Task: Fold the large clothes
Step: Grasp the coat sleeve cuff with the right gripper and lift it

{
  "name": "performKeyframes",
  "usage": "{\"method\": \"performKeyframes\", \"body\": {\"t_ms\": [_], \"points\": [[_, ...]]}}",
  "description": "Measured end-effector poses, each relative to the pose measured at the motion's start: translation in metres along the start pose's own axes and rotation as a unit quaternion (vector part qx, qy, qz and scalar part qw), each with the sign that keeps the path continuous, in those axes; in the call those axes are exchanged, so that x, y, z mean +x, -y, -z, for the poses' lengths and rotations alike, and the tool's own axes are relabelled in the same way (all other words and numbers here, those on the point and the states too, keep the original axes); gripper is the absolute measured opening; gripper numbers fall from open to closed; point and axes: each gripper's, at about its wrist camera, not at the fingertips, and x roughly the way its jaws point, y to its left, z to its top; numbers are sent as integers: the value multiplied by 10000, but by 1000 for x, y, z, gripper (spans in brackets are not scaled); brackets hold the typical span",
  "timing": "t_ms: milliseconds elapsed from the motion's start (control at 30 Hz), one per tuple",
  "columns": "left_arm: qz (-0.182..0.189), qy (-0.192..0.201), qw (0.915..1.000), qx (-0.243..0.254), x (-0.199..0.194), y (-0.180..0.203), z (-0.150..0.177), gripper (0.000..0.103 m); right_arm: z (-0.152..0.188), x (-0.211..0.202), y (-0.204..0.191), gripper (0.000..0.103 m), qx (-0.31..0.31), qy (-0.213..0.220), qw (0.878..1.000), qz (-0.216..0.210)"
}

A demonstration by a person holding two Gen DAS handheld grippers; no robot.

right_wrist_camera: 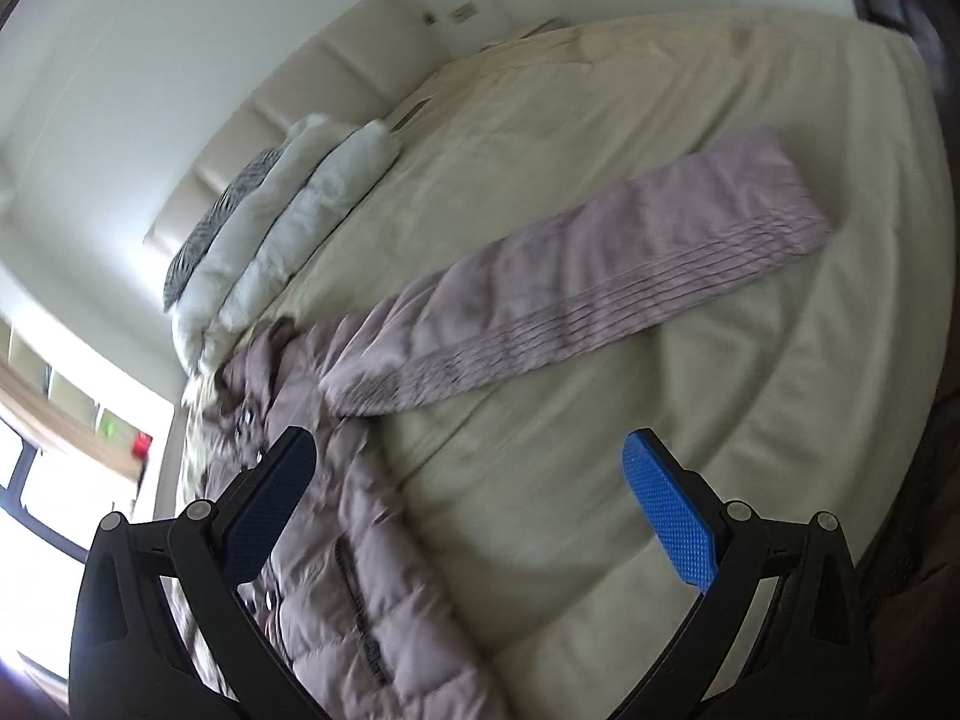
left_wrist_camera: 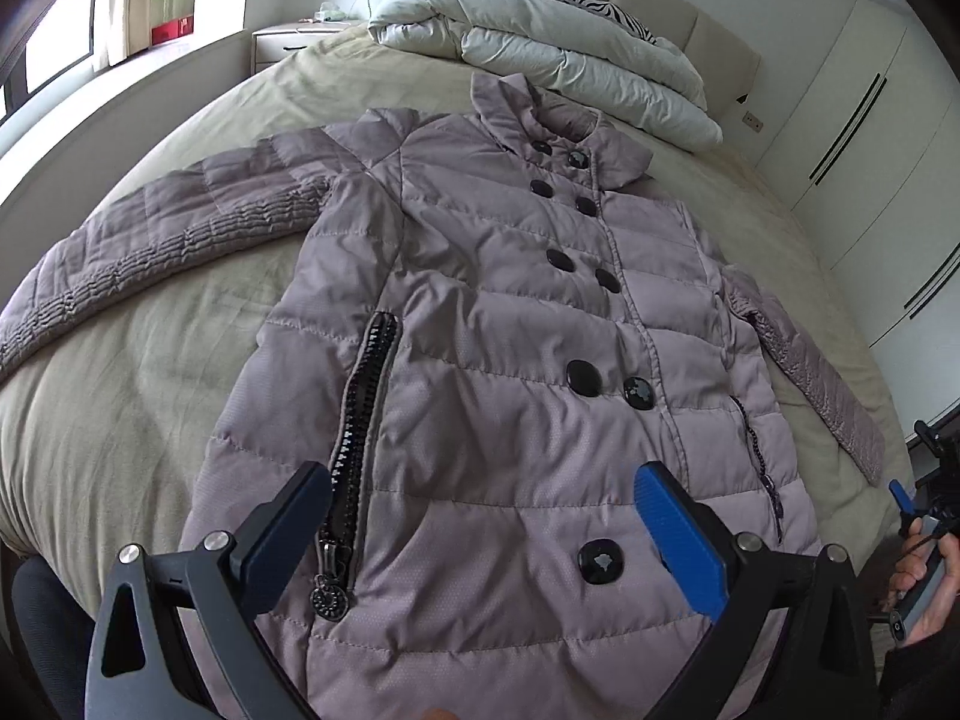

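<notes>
Your left gripper [left_wrist_camera: 483, 507] above the jacket [left_wrist_camera: 498, 372], jaws wide apart, zipper pocket [left_wrist_camera: 354, 450] beside left finger, your right gripper [right_wrist_camera: 468, 495] jaws apart too, sleeve [right_wrist_camera: 600, 276] ahead on the bed [right_wrist_camera: 600, 510]

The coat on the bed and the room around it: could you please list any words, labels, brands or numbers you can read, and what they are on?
None can be read in either view.
Puffer coat: no label or brand shows.
Round zipper pull: embossed pattern, too small to read.
Black buttons: glare only, no lettering.
Red box by the window: too small to tell.
The right wrist view is motion-blurred.
</notes>
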Motion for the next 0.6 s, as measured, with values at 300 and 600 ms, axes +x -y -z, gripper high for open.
{"method": "performKeyframes", "body": {"t_ms": [300,600], "points": [[267,-134,9990,337,20,35,-9,103,-85,1,202,100,1940,460,9793,-338],[676,-357,9968,239,31,47,-16,103,-108,25,234,94,1913,174,9785,-747]]}}
